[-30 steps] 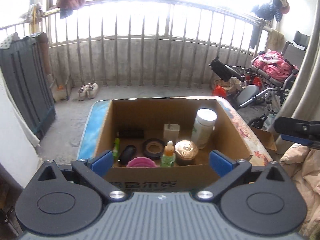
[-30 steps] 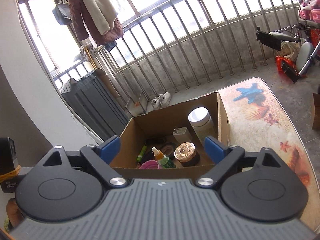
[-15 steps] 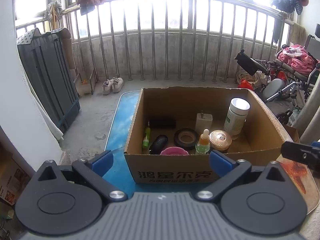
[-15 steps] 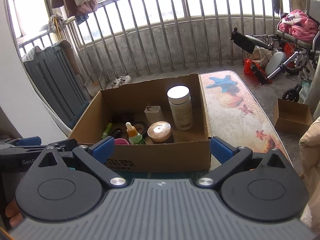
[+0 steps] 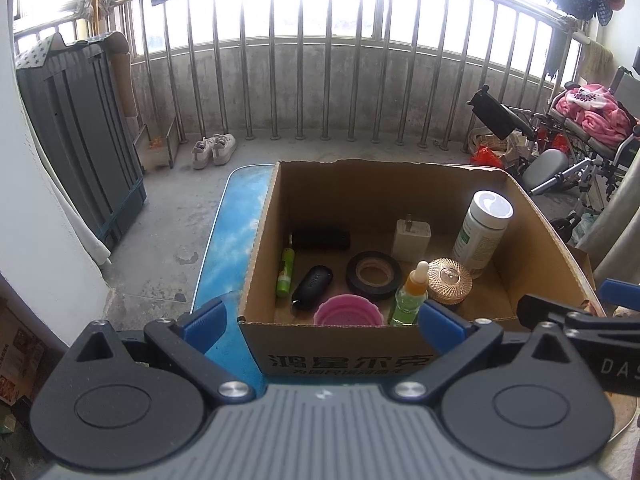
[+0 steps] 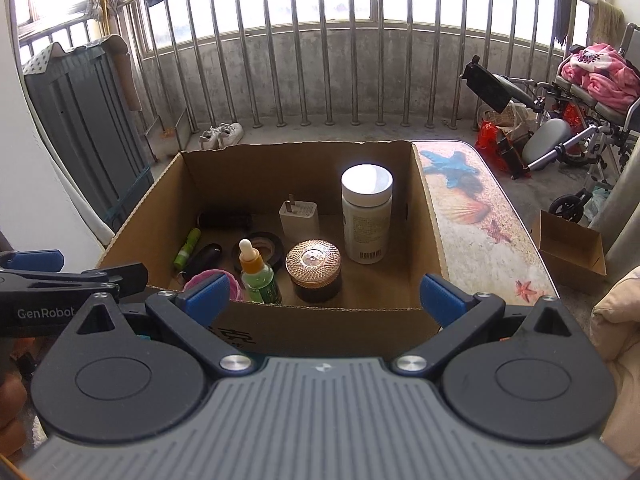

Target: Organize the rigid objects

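Observation:
An open cardboard box (image 5: 360,184) (image 6: 428,216) stands on a patterned table (image 5: 224,248) (image 6: 480,232). Inside it are a white-capped bottle (image 5: 482,232) (image 6: 366,216), a white charger (image 5: 411,235) (image 6: 299,216), a gold-lidded jar (image 5: 450,280) (image 6: 316,270), a dropper bottle (image 5: 410,294) (image 6: 258,272), a black tape roll (image 5: 373,275), a pink cup (image 5: 347,312), a black fob (image 5: 314,286), a green tube (image 5: 285,272) (image 6: 187,248) and a black case (image 5: 320,239). My left gripper (image 5: 322,320) hangs open before the box's near wall, holding nothing. My right gripper (image 6: 324,294) is open too, level with the box's near rim.
Concrete balcony floor and a metal railing (image 5: 320,80) lie beyond the table. A dark folded panel (image 5: 76,132) leans at left, white shoes (image 5: 212,150) by the railing, a wheelchair (image 5: 568,148) at right. A small cardboard box (image 6: 570,246) sits on the floor right of the table.
Both views have swung to face the box squarely and drawn back slightly, so its whole inside shows. The right gripper has come round beside the left one. Nothing in the box moved.

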### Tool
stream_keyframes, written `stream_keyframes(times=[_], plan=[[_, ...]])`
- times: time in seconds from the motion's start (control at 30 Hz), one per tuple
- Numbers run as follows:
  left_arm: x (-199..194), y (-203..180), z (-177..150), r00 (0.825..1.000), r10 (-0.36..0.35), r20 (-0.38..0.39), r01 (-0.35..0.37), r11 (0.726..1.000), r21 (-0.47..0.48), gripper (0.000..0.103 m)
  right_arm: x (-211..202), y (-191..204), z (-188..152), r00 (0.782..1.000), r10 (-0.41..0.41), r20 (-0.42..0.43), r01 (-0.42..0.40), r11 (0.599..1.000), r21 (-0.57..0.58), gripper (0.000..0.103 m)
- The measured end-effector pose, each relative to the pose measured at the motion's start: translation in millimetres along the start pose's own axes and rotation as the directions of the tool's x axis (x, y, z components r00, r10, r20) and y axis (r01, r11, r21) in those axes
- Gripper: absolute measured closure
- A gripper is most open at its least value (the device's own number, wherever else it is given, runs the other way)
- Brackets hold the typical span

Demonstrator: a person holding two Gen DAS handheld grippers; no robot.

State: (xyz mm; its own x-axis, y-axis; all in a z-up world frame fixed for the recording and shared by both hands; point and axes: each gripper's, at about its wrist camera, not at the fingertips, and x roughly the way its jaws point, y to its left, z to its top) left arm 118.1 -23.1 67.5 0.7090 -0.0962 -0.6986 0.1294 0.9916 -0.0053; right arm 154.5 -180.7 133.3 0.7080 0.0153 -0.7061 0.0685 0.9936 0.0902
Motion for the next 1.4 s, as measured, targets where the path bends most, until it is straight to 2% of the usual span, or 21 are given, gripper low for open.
stream_keyframes(times=[0.4,1.4], plan=[[12.5,-1.4,4.0,0.999,0.014,-0.032,-0.013,1.000,0.015,0.002,17.1,-4.2,1.4,0.999,-0.010,-0.030,0.010,1.000,0.002,0.001],[5.3,-6.9,0.6,0.998,0.027,-0.052,-0.026,0.999,0.030,0.005,10.5,-7.7,-8.7,0.997,-0.018,-0.069,0.020,0.999,0.035,0.001]])
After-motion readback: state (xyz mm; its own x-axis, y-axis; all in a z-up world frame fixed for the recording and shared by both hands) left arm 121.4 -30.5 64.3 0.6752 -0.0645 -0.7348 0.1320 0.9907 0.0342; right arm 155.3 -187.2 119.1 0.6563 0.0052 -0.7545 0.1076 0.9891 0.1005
